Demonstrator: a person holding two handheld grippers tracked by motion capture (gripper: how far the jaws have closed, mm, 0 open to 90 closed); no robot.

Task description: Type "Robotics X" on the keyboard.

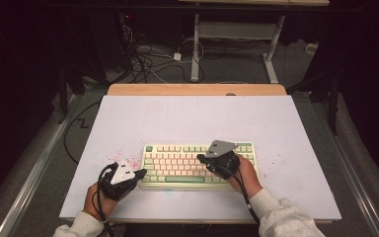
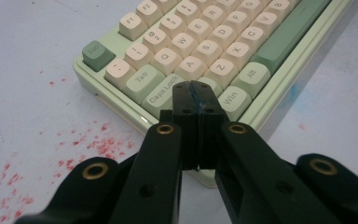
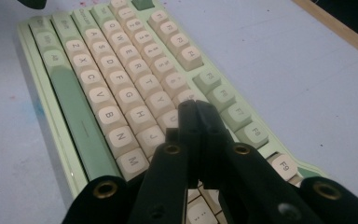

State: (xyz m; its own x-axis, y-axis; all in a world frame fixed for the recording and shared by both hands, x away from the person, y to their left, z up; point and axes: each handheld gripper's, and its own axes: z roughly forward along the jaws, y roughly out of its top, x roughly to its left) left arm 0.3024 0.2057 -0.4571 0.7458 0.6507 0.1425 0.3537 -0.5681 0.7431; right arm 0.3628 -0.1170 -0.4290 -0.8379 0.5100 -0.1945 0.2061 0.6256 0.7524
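**Both hand-held grippers closed at a green and cream keyboard**

The keyboard lies flat on the near half of the table, its long side parallel to the front edge.

The left hand-held gripper sits at the keyboard's near left corner. In the left gripper view its jaws are pressed together with nothing between them, tips over the Shift key just below Caps Lock; contact with the key cannot be confirmed.

The right hand-held gripper is above the right-centre of the key field. Its jaws are also pressed together and empty, tips over the keys just past J.

The table carries a pale lavender sheet with red speckles beside the keyboard's left end. A bare wooden strip shows at the far edge. Beyond it: dark room, loose cables on the floor, white table legs.
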